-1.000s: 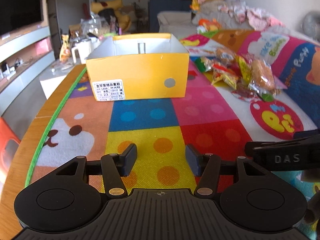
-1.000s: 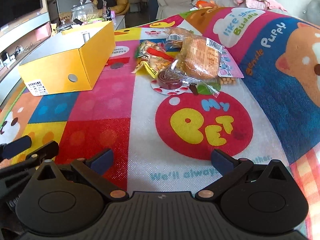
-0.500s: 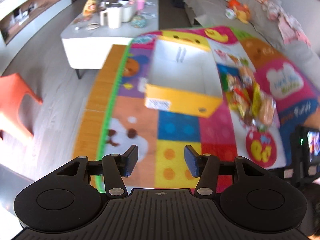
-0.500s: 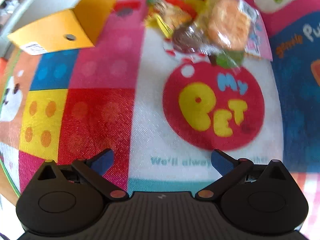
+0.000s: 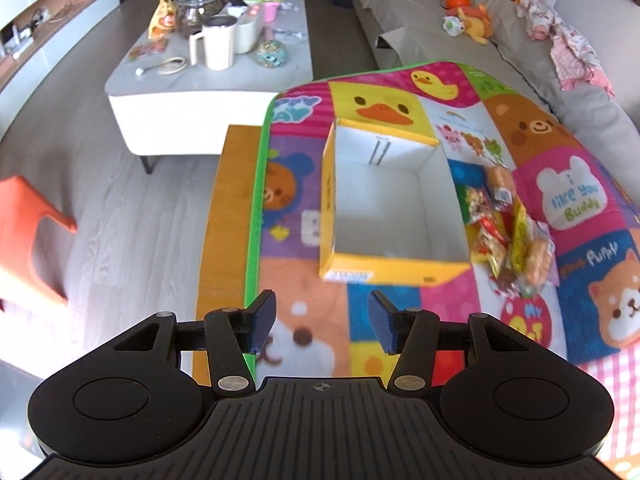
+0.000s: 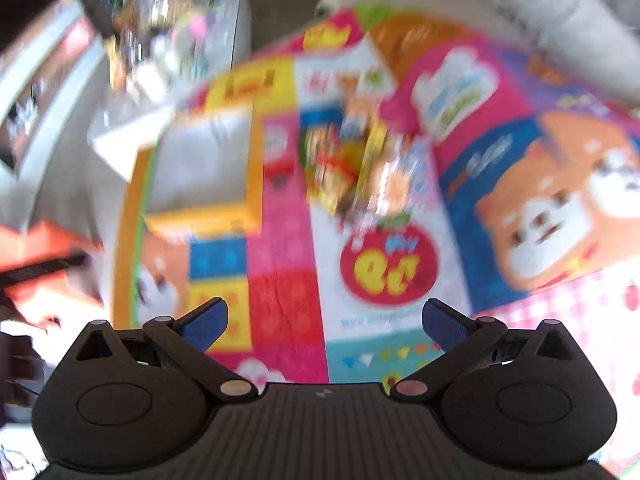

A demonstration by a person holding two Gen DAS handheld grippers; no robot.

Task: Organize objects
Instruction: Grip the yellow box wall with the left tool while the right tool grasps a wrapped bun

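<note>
Matt yellow cardboard box [image 5: 394, 216], glossy crinkled plastic snack packets [image 5: 508, 240], soft printed cloth mat [image 5: 576, 200].

White coffee table [image 5: 208, 92] beyond mat, bearing cream mug [image 5: 214, 44], glass jar [image 5: 194, 12]; orange stool [image 5: 28, 240] left.

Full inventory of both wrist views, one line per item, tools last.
box: 1, yellow outside, white inside, open, nothing in it, on the mat.
snack packets: a loose pile, count unclear, yellow, red and orange, right of the box, on the mat.
play mat: 1, multicoloured cartoon animals, green edge.
coffee table: 1, white, beyond the mat.
mug: 1, white, on the coffee table among jars and clutter.
stool: 1, orange, on the floor at left.
sofa: 1, grey, toys and clothes on it.
left tool: open, holding nothing.
right tool: open wide, holding nothing.
</note>
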